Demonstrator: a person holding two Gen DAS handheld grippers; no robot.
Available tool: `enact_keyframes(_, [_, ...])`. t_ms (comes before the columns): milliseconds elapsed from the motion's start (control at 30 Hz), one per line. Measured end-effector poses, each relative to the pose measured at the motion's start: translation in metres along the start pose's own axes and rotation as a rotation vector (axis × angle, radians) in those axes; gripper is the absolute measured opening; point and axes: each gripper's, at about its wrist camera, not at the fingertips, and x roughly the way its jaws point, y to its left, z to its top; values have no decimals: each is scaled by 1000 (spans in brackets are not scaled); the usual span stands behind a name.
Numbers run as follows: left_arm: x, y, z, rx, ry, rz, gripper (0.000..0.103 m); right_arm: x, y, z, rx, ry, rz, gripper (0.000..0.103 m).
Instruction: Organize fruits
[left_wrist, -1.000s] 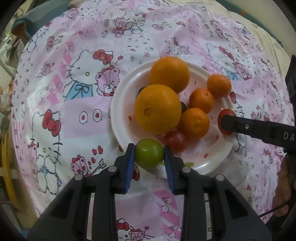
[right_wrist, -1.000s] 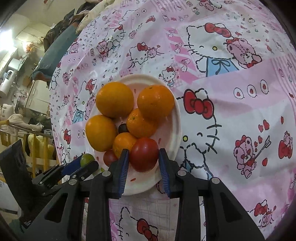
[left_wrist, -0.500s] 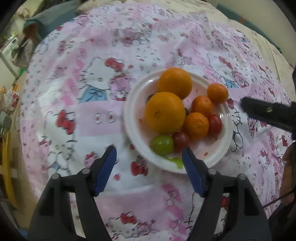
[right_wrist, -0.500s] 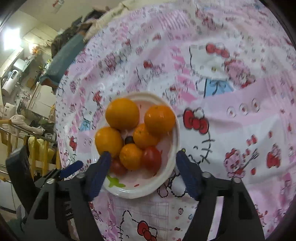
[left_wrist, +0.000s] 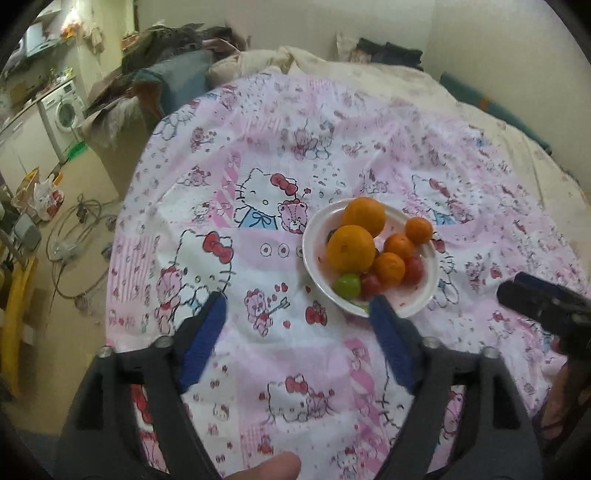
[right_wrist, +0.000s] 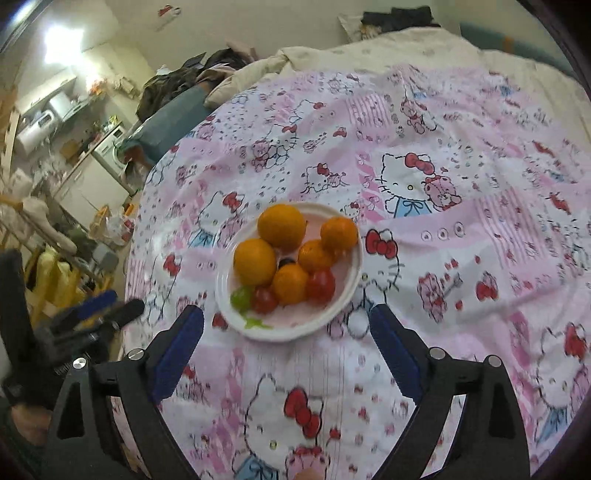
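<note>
The white plate (left_wrist: 428, 254) sits on the pink cartoon-print cloth (left_wrist: 258, 166) and holds all the fruit in view: two large oranges (left_wrist: 351, 248), three small oranges (left_wrist: 388, 268), two red tomatoes (left_wrist: 413, 268) and a green tomato (left_wrist: 347, 285) at the plate's near edge. No loose fruit shows on the cloth around the plate.

The left gripper (left_wrist: 297, 315) hangs above the cloth on the near side of the plate, and its jaws have just been opening; they stand wide with nothing between them. The right gripper (right_wrist: 286, 325) hangs over the plate's near rim, jaws likewise just opened and empty.

The step in hand looks like the release: fruit on the plate, both tools empty. The gathering seems close to finished. The next move would call for finding any fruit lying off the plate, or else drawing both grippers clear of it.
</note>
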Motion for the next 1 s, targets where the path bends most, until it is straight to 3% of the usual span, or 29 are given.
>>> enact_keyframes(267, [-35, 4, -31, -4, -43, -5, 86, -31, 25, -34, -63, -92, -71, 96])
enact_keyframes(367, [-42, 0, -39, -4, -81, 13, 103, -39, 25, -43, -54, -139, -80, 103])
enact_keyframes(467, [-42, -8, -41, 21, -106, 34, 103, -37, 26, -47, -66, -169, -115, 103])
enact_keyframes(733, [-29, -6, -40, -17, -60, 15, 103, -36, 30, -45, -87, -214, -150, 103])
enact_keyframes(1000, [-31, -5, -31, -26, -98, 24, 103, -34, 29, -45, -82, -201, -155, 103])
